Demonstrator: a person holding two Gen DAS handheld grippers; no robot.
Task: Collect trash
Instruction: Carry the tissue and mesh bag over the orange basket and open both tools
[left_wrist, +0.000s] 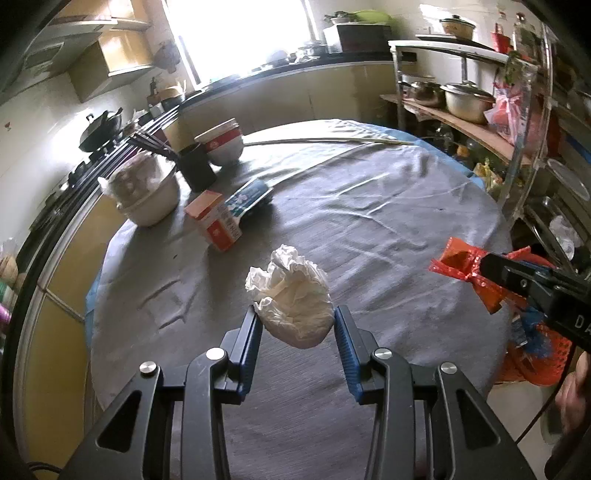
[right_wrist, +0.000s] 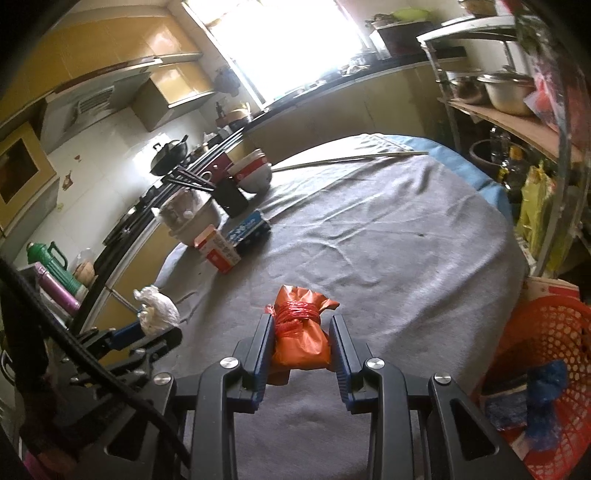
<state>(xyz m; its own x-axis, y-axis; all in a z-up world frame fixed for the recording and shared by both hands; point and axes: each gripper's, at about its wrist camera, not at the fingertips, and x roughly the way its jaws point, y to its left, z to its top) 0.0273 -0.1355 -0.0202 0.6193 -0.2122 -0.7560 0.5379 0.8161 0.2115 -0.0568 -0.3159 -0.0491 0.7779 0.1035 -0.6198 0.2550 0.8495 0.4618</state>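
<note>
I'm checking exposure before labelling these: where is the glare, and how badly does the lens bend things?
Left wrist view: the window is blown out white, and the table edge curves strongly. Right wrist view: the window is equally washed out, cabinets bow toward the dark corners, yet the orange bag between the fingers stays sharp.

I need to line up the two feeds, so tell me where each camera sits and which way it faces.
Left wrist: on the left gripper, looking down across the table; jaws hold a white paper wad; a hand shows at right.
Right wrist: on the right gripper, same direction; jaws hold an orange bag.
Shared: table, both grippers, carton, red basket.
</note>
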